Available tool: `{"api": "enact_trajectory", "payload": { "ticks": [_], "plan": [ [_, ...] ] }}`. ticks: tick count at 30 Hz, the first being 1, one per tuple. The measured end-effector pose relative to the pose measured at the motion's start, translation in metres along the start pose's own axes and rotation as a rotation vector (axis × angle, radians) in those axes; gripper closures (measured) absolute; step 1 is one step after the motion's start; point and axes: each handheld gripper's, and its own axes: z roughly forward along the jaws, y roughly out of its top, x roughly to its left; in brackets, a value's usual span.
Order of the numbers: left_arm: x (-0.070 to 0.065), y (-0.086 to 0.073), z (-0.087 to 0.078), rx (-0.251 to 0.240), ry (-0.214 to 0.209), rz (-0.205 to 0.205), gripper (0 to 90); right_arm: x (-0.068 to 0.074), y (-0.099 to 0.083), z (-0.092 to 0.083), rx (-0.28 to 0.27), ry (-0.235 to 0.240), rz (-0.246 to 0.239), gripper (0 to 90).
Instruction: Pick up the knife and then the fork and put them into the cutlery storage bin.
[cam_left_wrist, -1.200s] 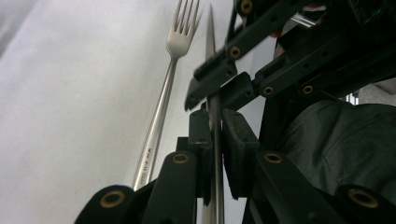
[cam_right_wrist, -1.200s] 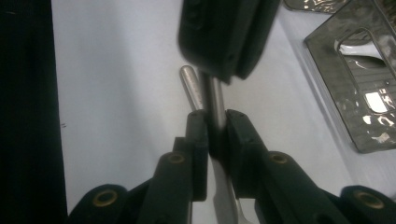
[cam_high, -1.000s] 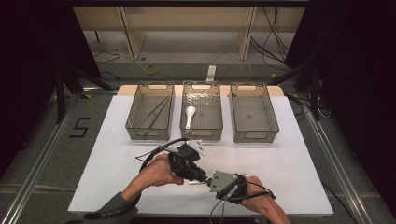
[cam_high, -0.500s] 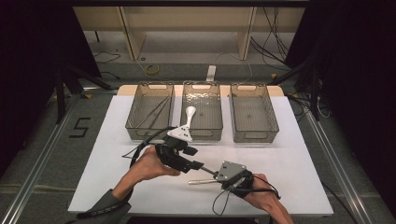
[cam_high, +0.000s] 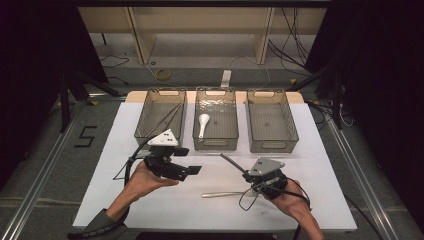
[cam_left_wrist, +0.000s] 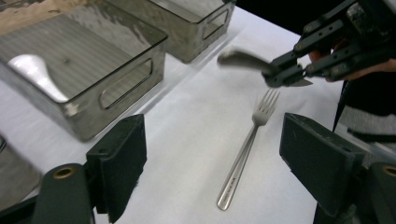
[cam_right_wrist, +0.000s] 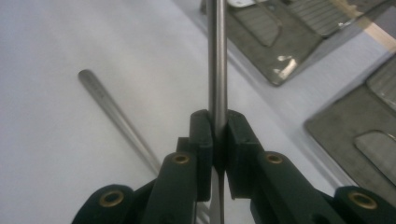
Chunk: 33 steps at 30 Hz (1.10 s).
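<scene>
My right gripper (cam_high: 251, 175) (cam_right_wrist: 218, 135) is shut on a metal knife (cam_high: 232, 163) (cam_right_wrist: 217, 56), whose handle points up and left over the white table, while a bit of blade shows behind the jaws. A metal fork (cam_high: 225, 194) (cam_left_wrist: 247, 149) lies flat on the table between the two hands, tines toward the right gripper. To the left of the fork, my left gripper (cam_high: 187, 161) (cam_left_wrist: 212, 154) hangs open with nothing between its jaws. In the left gripper view, the right gripper (cam_left_wrist: 285, 74) holds the knife (cam_left_wrist: 240, 59) above the fork's tines.
Three clear bins stand in a row at the far side. The left bin (cam_high: 161, 90) holds thin dark sticks, the middle bin (cam_high: 216, 145) (cam_left_wrist: 121, 84) a white spoon (cam_high: 202, 122) (cam_left_wrist: 32, 72), and the right bin (cam_high: 273, 145) looks empty. Cables trail from both grippers.
The two grippers were close together over the table's front; they have drawn apart, the left going left, the right going right with the knife. The fork stays on the table.
</scene>
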Motion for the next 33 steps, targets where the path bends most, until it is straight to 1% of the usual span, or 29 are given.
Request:
{"api": "enact_trajectory", "payload": {
  "ticks": [3,5,8,10,12,13,16,21,22,25,26,29,31,33],
  "plan": [
    [0.006,-0.013,-0.006,-0.038,0.017,-0.033,20.6,-0.013,0.003,-0.003,-0.011,-0.018,0.037,83.4],
    [0.01,-0.021,-0.01,-0.052,0.043,-0.041,19.1,-0.022,0.006,-0.005,-0.017,-0.028,0.064,83.3],
    [0.014,-0.032,-0.016,-0.075,0.052,-0.07,18.4,-0.038,0.012,-0.007,-0.014,-0.045,0.094,83.4],
    [0.016,-0.037,-0.022,-0.09,0.066,-0.075,17.7,-0.048,0.016,-0.008,-0.016,-0.052,0.12,83.4],
    [0.017,-0.041,-0.027,-0.105,0.071,-0.083,17.5,-0.06,0.019,-0.009,-0.02,-0.062,0.143,83.4],
    [0.017,-0.043,-0.029,-0.114,0.075,-0.087,17.5,-0.064,0.021,-0.009,-0.022,-0.068,0.163,83.4],
    [0.017,-0.047,-0.034,-0.132,0.084,-0.089,17.2,-0.08,0.027,-0.009,-0.025,-0.088,0.19,83.4],
    [0.014,-0.05,-0.034,-0.128,0.092,-0.086,16.8,-0.105,0.038,-0.008,-0.014,-0.122,0.234,83.4],
    [0.014,-0.051,-0.034,-0.125,0.093,-0.079,16.8,-0.111,0.04,-0.007,-0.012,-0.126,0.242,83.4],
    [0.011,-0.052,-0.035,-0.126,0.094,-0.08,16.7,-0.124,0.048,-0.004,-0.008,-0.14,0.276,83.4],
    [0.011,-0.053,-0.035,-0.123,0.099,-0.071,16.6,-0.129,0.05,-0.002,-0.006,-0.143,0.282,83.4],
    [0.009,-0.054,-0.037,-0.124,0.103,-0.067,16.4,-0.141,0.057,0.003,-0.006,-0.156,0.304,83.4],
    [0.009,-0.056,-0.038,-0.128,0.104,-0.07,16.4,-0.148,0.06,0.006,-0.008,-0.161,0.324,83.4],
    [0.01,-0.057,-0.04,-0.133,0.102,-0.082,16.3,-0.156,0.063,0.009,-0.003,-0.169,0.346,83.4]
  ]
}}
